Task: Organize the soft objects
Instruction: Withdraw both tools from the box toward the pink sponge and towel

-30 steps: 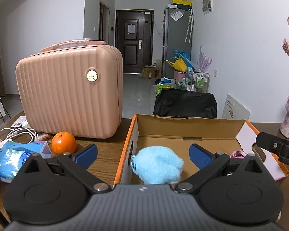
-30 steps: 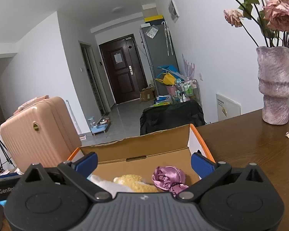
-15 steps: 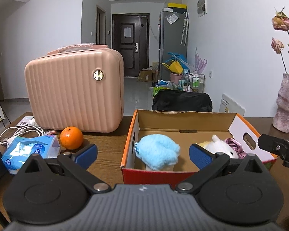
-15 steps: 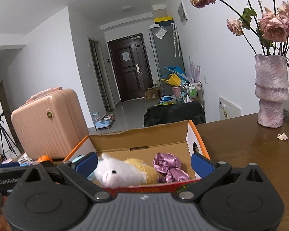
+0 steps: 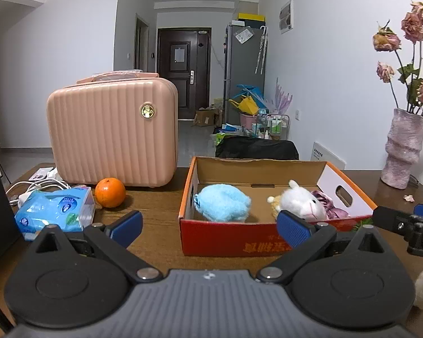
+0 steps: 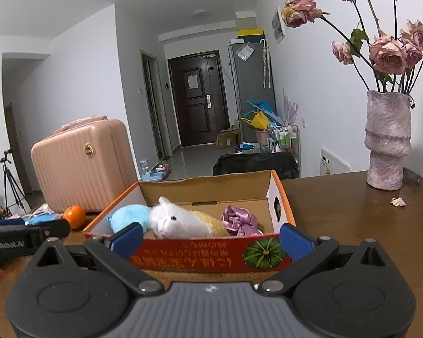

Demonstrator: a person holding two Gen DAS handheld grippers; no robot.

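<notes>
A red and orange cardboard box (image 5: pixel 256 242) (image 6: pixel 211 256) stands on the wooden table. Inside lie a fluffy blue toy (image 5: pixel 222 202) (image 6: pixel 128 218), a white and yellow plush animal (image 5: pixel 301 204) (image 6: pixel 180 222) and a purple satin scrunchie (image 5: pixel 328 207) (image 6: pixel 238 219). My left gripper (image 5: pixel 210 228) is open and empty, in front of the box's near wall. My right gripper (image 6: pixel 211 238) is open and empty, also just in front of the box. The right gripper shows at the right edge of the left wrist view (image 5: pixel 409 225).
A pink hard case (image 5: pixel 112 132) stands at the back left, with an orange (image 5: pixel 110 192), a blue tissue pack (image 5: pixel 56 211) and white cables (image 5: pixel 33 187) near it. A purple vase with dried roses (image 6: pixel 386 140) stands at the back right. Fallen petals (image 6: pixel 397 201) lie on the table.
Both grippers have pulled back from above the box, so its red front wall now shows. Both stayed open and empty.
</notes>
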